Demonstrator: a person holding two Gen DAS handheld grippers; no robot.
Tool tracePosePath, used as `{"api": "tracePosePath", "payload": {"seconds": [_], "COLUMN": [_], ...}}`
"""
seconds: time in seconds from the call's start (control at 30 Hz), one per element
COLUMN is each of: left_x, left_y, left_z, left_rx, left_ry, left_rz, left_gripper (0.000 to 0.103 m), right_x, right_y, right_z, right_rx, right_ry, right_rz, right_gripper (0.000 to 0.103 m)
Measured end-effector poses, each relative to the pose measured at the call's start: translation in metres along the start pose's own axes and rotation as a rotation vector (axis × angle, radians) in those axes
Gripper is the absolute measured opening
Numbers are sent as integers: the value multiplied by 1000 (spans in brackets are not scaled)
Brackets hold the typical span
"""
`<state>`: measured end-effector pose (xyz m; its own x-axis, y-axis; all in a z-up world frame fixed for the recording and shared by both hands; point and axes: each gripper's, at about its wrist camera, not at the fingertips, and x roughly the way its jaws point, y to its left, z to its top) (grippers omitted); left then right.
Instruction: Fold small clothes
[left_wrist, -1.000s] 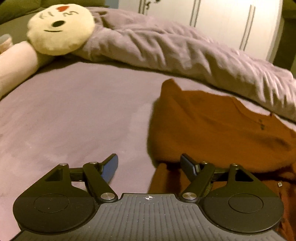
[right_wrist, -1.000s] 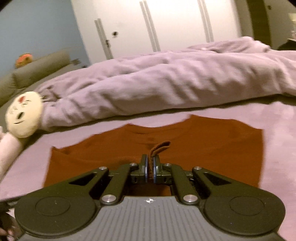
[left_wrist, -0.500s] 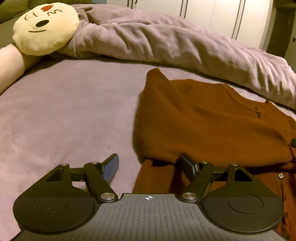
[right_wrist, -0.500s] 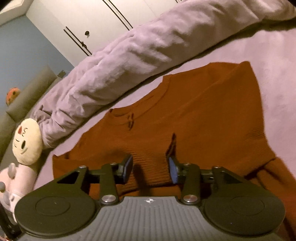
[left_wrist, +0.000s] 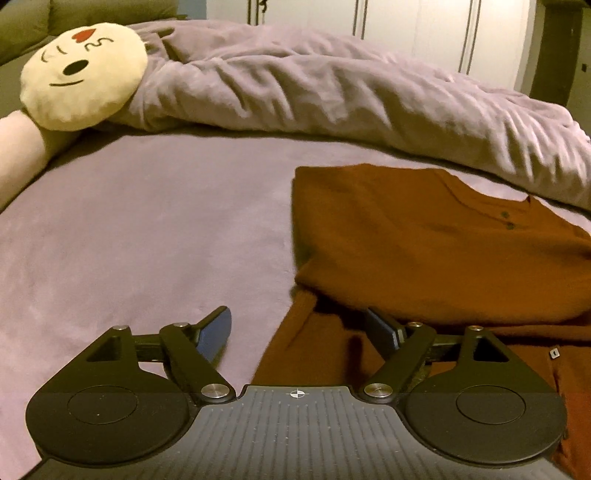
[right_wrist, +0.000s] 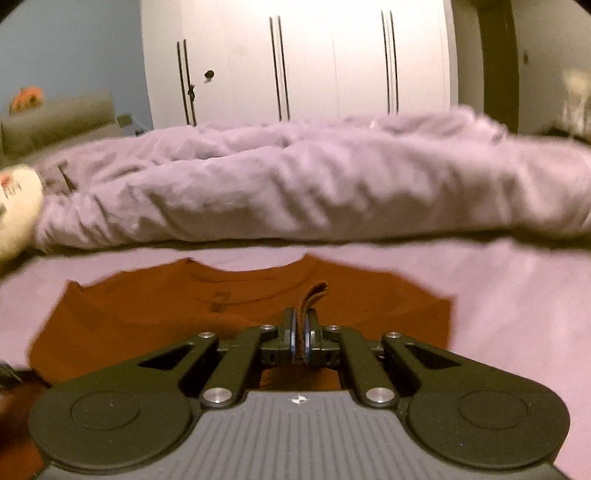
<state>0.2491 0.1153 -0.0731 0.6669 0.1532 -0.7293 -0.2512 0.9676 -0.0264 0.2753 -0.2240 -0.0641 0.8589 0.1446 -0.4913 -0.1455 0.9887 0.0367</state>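
Your rust sweater (left_wrist: 436, 251) lies flat on the bed (left_wrist: 147, 229), neckline toward the duvet (left_wrist: 332, 92). Your right hand-held gripper (right_wrist: 303, 341) pinches its fabric fold; your left hand-held gripper (left_wrist: 301, 328) gapes wide over its sleeve.

Rust sweater (left_wrist: 424, 251): right side runs off the frame edge; its near hem is hidden under the left claw (left_wrist: 299, 332) body. In the right wrist view the sweater (right_wrist: 147, 314) is blurred, its buttons too smeared to count. Beside the sweater, the round face cushion (right_wrist: 16, 206) is cut by the left edge.
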Motion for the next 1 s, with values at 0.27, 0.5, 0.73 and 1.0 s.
{"api": "tracePosePath", "payload": {"seconds": [0.27, 0.5, 0.73, 1.0], "left_x": [3, 2, -10, 34], "left_y": [-6, 1, -15, -59], "left_z": [0, 2, 19, 20], "left_rx": [19, -11, -10, 79], "left_ry": [6, 15, -83, 36], "left_rz": [0, 26, 4, -3], "left_gripper": [84, 84, 88, 93], "right_x": [8, 24, 9, 24], "right_y": [-21, -31, -38, 32], "right_z": [-12, -31, -36, -38], "right_rx": [-51, -39, 64, -154], "right_ry": [41, 102, 31, 24], "right_rz": [-88, -149, -203, 47], "right_gripper": [3, 4, 7, 8]}}
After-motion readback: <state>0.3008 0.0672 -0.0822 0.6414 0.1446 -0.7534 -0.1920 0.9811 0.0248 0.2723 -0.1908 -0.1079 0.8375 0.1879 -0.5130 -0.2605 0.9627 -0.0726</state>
